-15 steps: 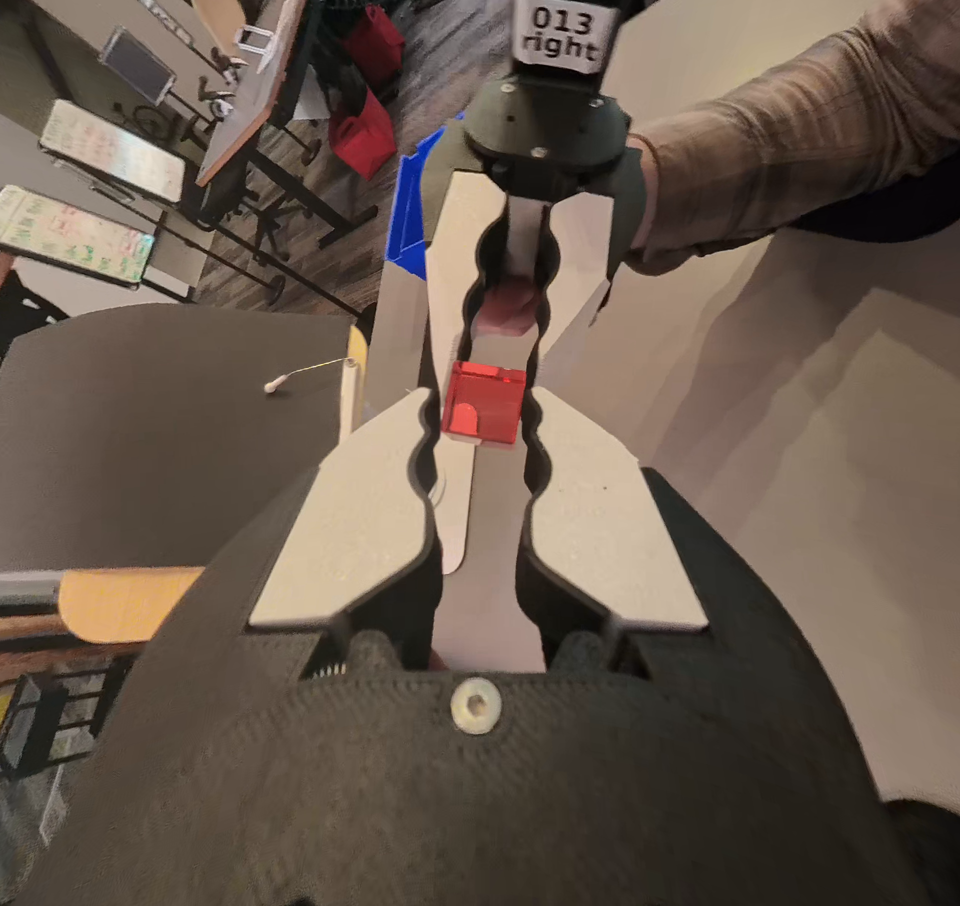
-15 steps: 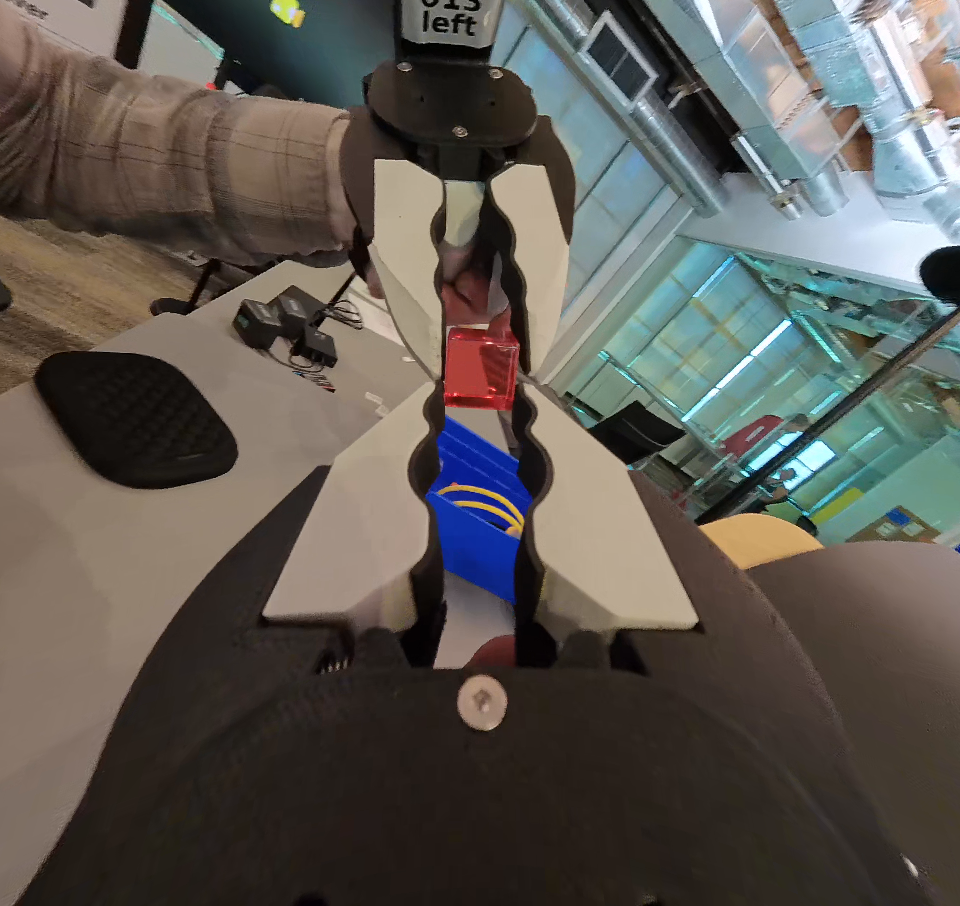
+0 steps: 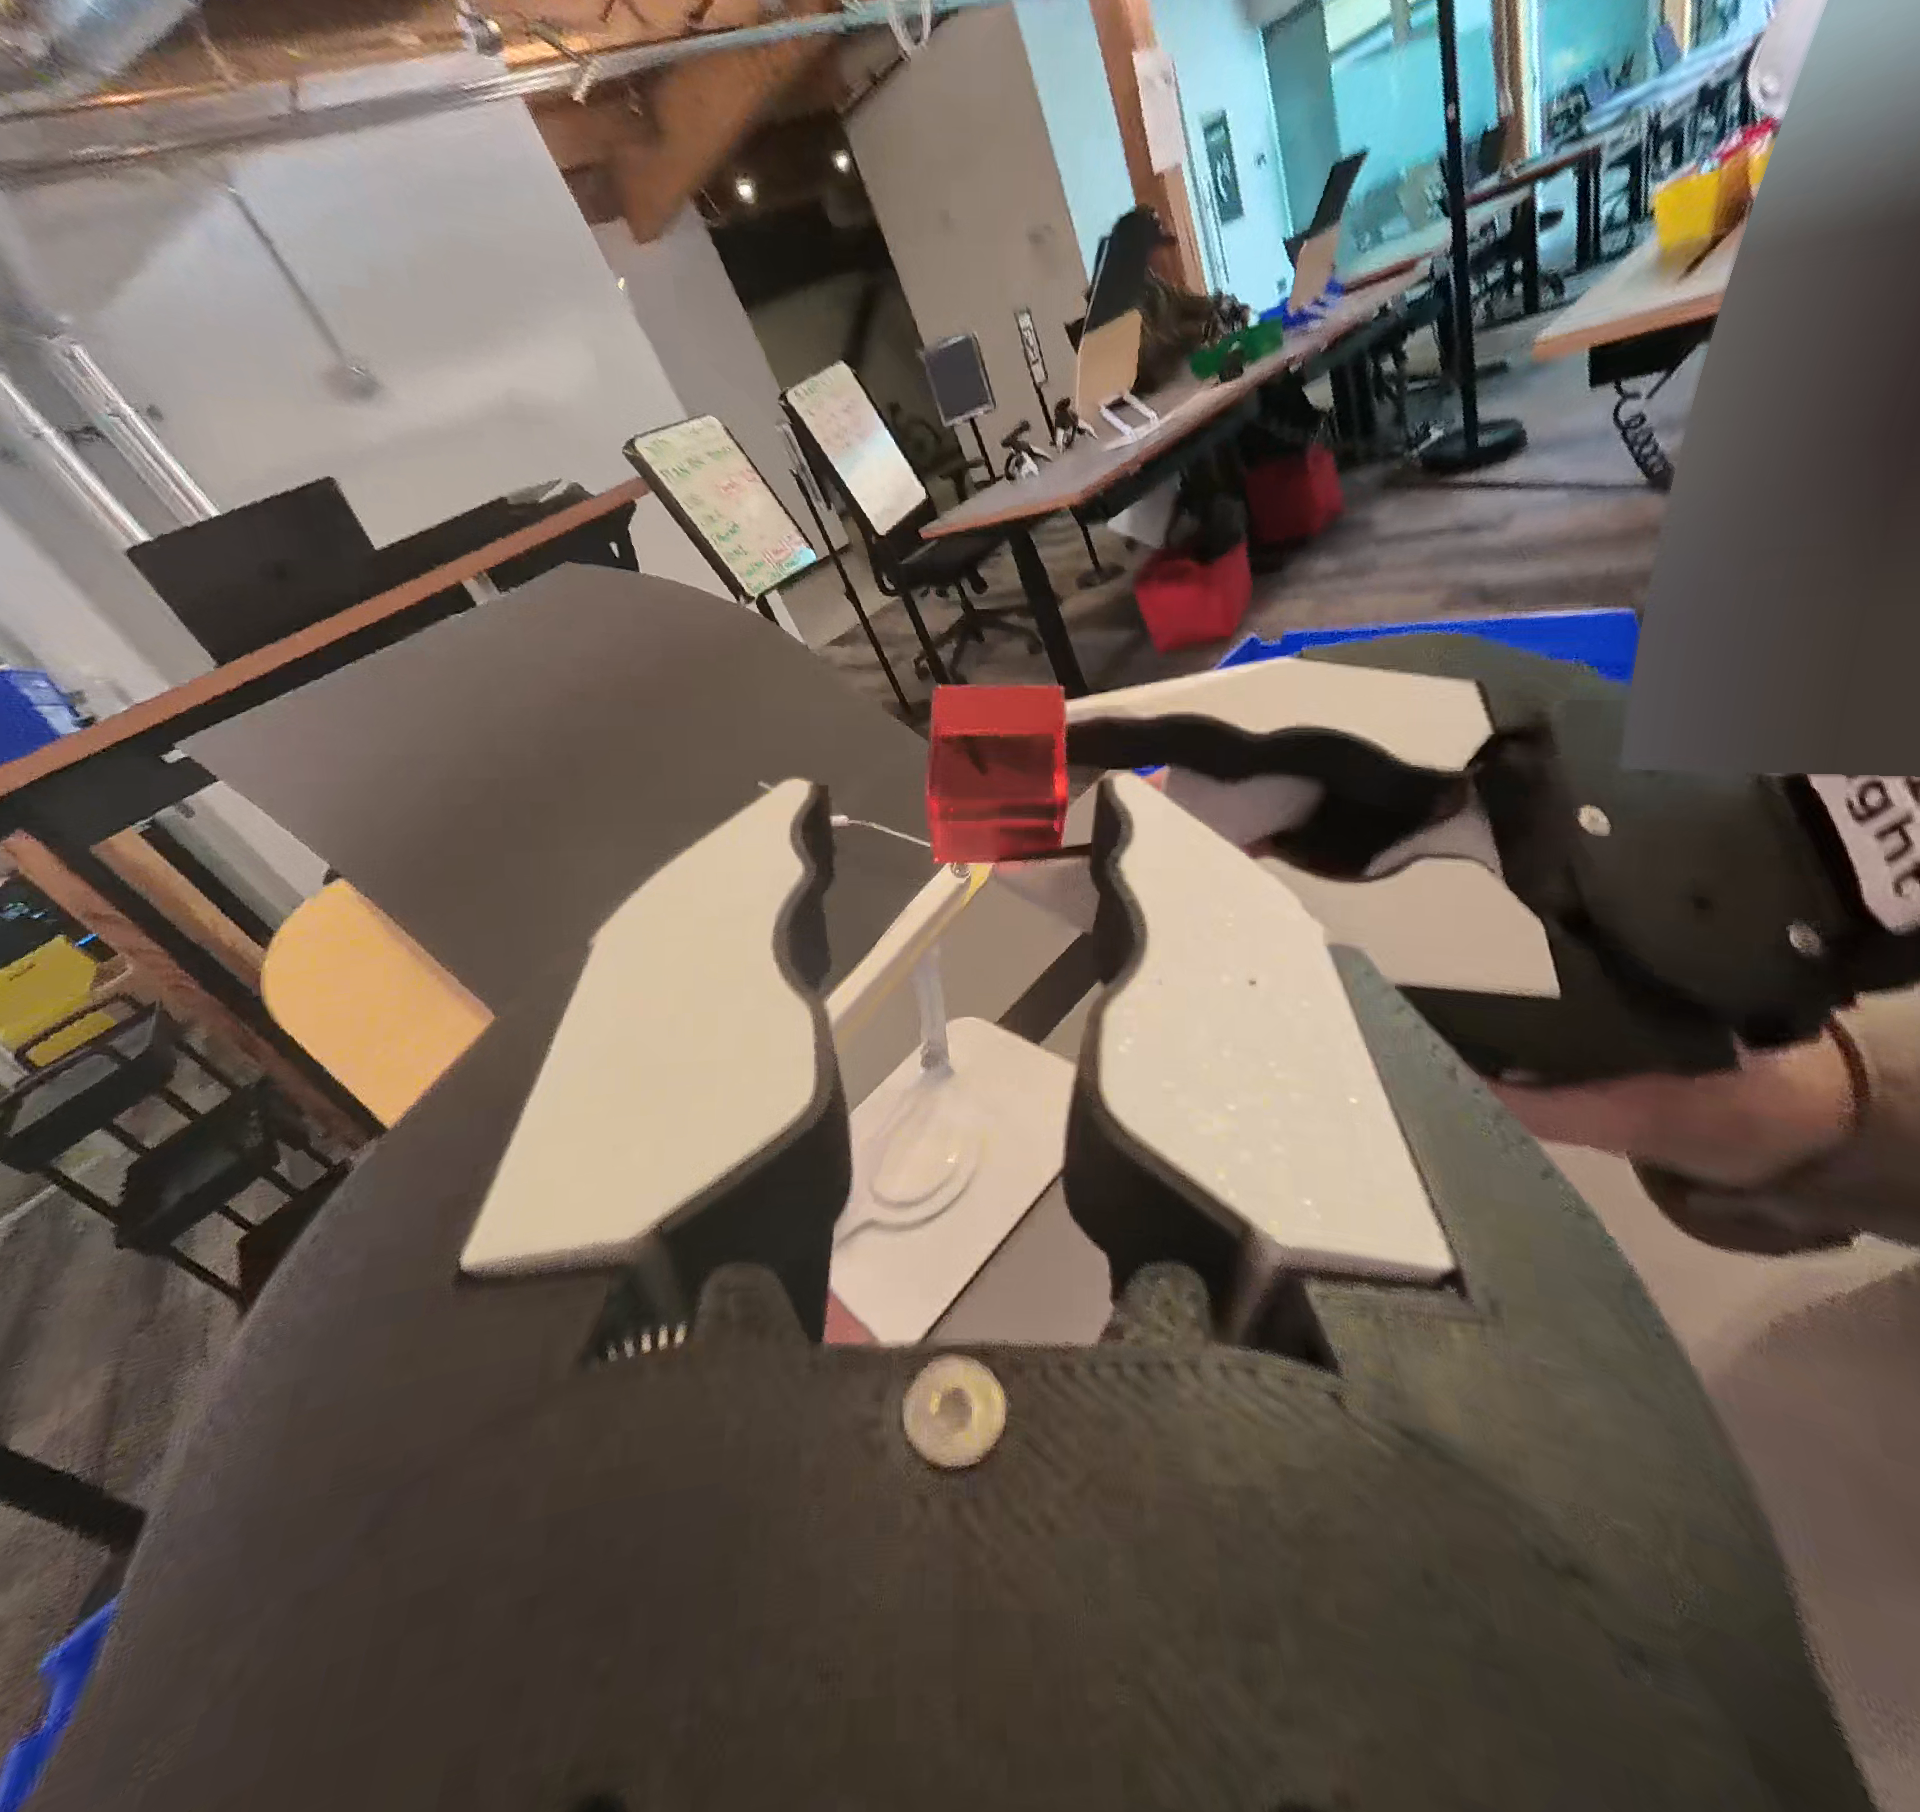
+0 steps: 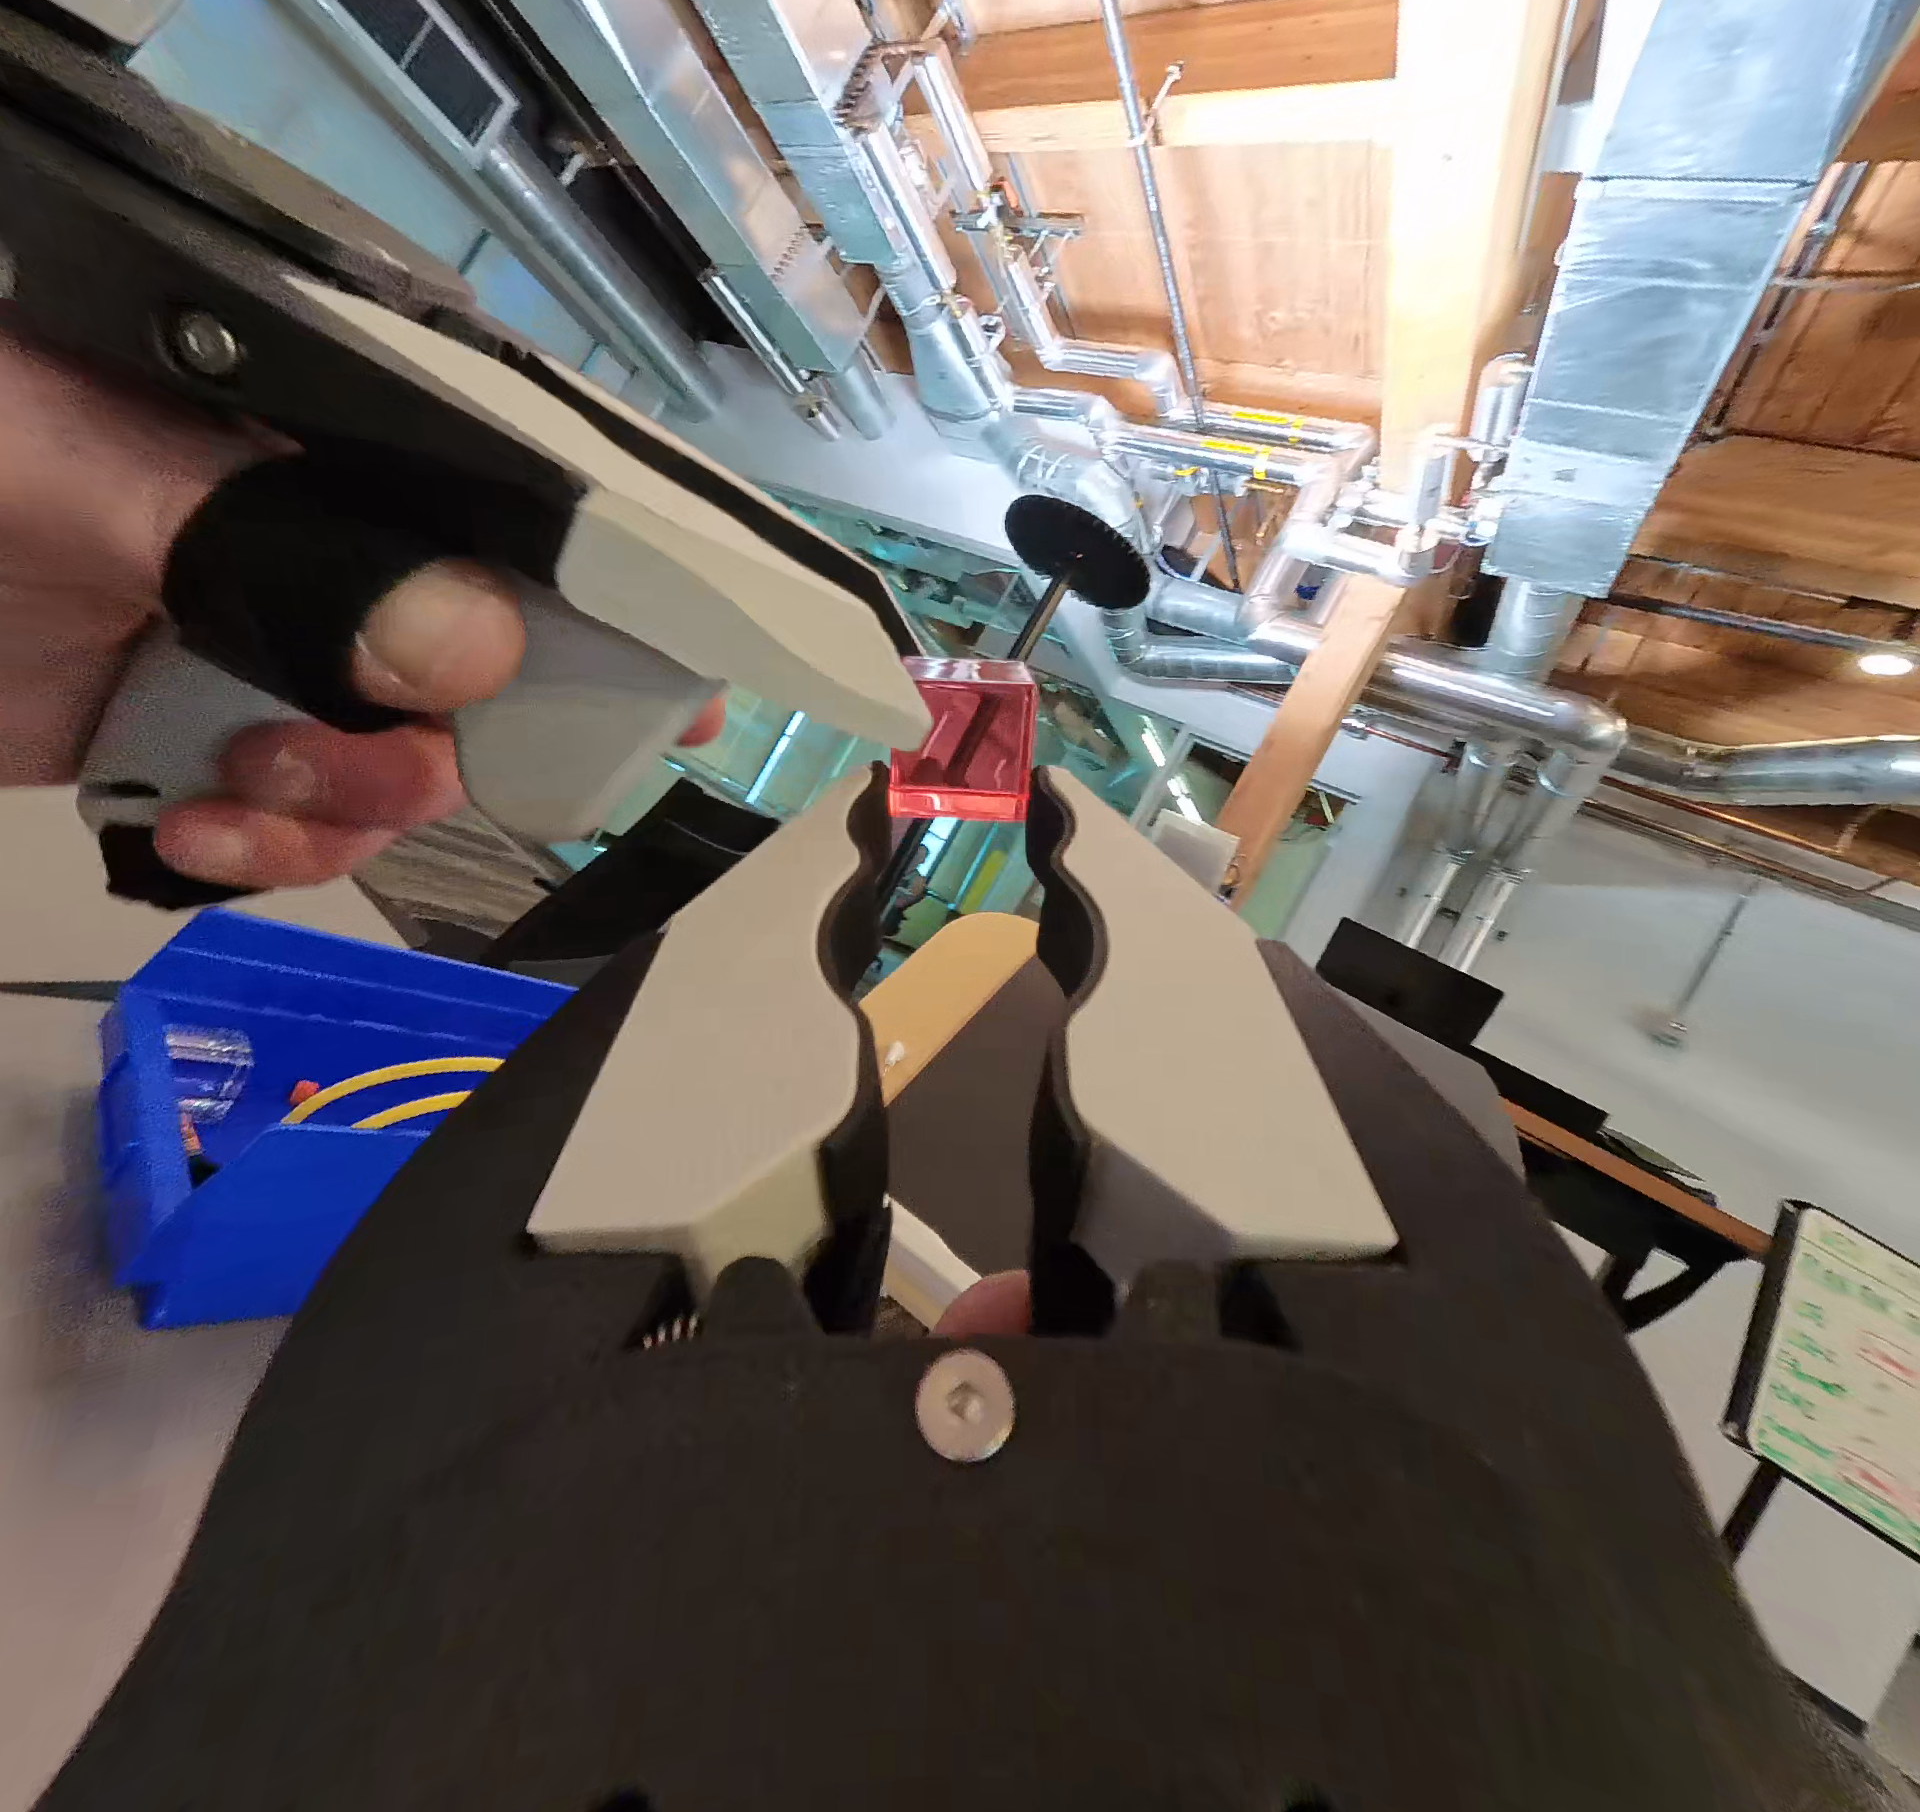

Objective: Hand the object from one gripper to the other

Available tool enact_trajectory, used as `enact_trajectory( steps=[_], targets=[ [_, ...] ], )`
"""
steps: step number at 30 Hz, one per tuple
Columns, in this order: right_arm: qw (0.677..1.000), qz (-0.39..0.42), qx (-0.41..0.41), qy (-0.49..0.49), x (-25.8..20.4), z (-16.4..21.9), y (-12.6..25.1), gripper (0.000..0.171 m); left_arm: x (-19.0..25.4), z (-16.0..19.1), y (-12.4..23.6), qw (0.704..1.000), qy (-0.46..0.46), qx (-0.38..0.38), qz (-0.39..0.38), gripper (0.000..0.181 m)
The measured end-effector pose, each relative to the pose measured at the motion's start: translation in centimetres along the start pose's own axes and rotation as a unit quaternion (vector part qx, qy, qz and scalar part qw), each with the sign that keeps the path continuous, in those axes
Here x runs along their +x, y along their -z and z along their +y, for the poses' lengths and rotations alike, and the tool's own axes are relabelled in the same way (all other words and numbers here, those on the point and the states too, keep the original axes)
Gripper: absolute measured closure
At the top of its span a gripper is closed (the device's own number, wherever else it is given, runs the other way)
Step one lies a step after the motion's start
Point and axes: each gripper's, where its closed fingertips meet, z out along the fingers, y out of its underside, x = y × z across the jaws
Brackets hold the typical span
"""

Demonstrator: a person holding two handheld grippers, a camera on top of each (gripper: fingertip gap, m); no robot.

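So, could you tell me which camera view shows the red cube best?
The left wrist view: the red cube shows whole, beyond the open left gripper, at the right gripper's tips. The right wrist view has the left gripper's finger covering a corner.

Glossy clear red plastic cube (image 3: 997, 773); matt grey finger pads (image 3: 686, 1024); ribbed black printed plastic gripper body (image 3: 935, 1575); shiny metal screw (image 3: 953, 1412)

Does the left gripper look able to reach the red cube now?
Probably yes: the left gripper stands open with the red cube just beyond its tips, nothing between, though the right gripper clamps it.
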Motion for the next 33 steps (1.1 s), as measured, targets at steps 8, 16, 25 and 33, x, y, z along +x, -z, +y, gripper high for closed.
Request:
enact_trajectory(
  steps=[8,16,25,33],
  targets=[
    [1.000,0.014,-0.001,-0.010,-0.5,0.0,0.0,0.148,0.4,0.2,-0.6,0.999,-0.010,0.027,-0.027,0.154],
    [0.994,-0.080,0.040,-0.059,-1.5,-1.4,0.2,0.135,1.0,-0.6,0.4,0.997,-0.074,0.014,0.018,0.153],
    [0.969,-0.234,0.070,-0.034,-1.2,-2.8,2.3,0.125,2.4,-0.7,2.5,0.981,-0.124,-0.044,0.142,0.153],
    [0.963,-0.224,0.056,0.138,-2.7,-4.0,3.0,0.126,3.6,-0.7,2.9,0.972,-0.038,-0.022,0.231,0.154]
  ],
)
